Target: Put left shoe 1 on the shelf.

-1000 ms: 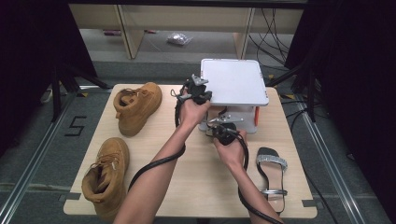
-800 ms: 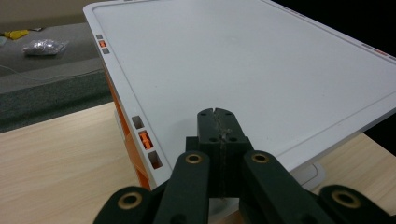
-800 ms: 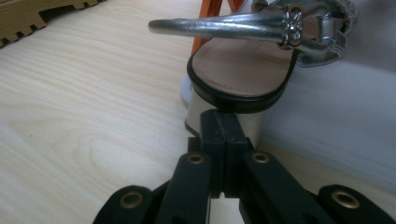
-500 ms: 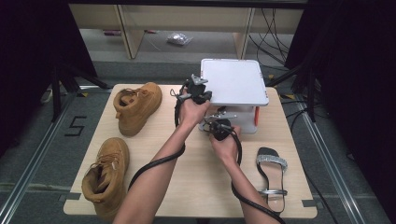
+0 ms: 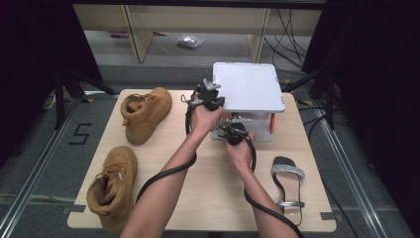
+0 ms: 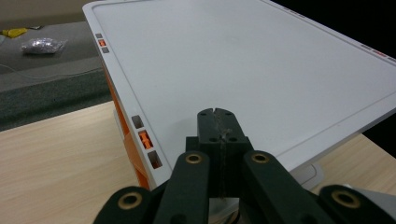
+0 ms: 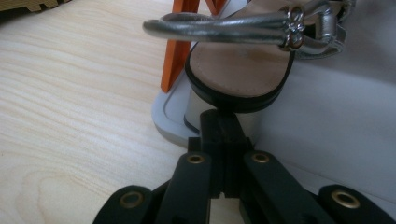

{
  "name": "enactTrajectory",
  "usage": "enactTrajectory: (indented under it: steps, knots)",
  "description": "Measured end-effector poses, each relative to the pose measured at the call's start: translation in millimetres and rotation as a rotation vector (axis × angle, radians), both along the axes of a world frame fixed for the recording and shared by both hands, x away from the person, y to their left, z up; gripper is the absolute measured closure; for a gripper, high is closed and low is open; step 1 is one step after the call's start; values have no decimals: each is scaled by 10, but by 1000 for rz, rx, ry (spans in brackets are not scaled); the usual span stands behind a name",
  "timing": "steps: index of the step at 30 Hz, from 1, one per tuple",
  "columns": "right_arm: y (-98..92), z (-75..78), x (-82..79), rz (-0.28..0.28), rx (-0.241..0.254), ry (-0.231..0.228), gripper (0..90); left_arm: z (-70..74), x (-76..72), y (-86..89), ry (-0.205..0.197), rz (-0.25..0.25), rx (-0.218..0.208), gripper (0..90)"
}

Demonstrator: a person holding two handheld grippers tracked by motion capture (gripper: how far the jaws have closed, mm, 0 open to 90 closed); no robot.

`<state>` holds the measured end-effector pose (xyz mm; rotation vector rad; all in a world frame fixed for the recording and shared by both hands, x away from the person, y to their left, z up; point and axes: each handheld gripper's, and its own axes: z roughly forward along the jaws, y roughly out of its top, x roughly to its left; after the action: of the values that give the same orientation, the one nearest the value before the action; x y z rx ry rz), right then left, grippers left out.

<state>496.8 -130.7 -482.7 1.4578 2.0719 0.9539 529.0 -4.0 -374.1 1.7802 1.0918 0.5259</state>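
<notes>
Overhead, both jaws closed — left gripper (image 5: 214, 99) at the white lid (image 5: 247, 87), right gripper (image 7: 219, 123) behind a sandal heel (image 7: 240, 77).

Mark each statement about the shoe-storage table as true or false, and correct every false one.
1. Two tan boots stand left of the white box. True.
2. The left gripper holds its jaws wide open over the box lid. False: the jaws are shut together.
3. A sandal sits on the box's lower shelf in front of the right gripper. True.
4. The black sandal lies on the boots' side of the table. False: it lies at the right, near the table's front edge.
5. The box lid carries a shoe. False: it is bare.
</notes>
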Motion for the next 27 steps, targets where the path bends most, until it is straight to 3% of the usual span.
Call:
enactTrajectory:
  steps: [2, 4, 14, 18, 20, 21, 27]
  knots:
    - [19, 0, 8, -9, -9, 12, 900, -1, -1, 0, -1, 0, 1, 897]
    - [18, -13, 31, 3, -27, -8, 900, -2, -2, -1, -2, 0, 1, 897]
    - [18, -46, 59, 12, -53, -15, 900, -2, -2, -1, -2, 2, 0, 897]
    - [-2, -23, 30, 14, -35, 5, 844, -3, -1, -6, -6, 2, -3, 897]
    - [-12, 21, -1, 13, -20, 28, 803, -6, -4, -10, -9, 5, -4, 897]
    - [-23, 82, -53, 15, -13, 64, 766, -8, -11, -18, -12, 11, -8, 897]
    - [-157, 263, -165, 39, -33, 113, 674, -4, -10, -14, -13, 9, -7, 896]
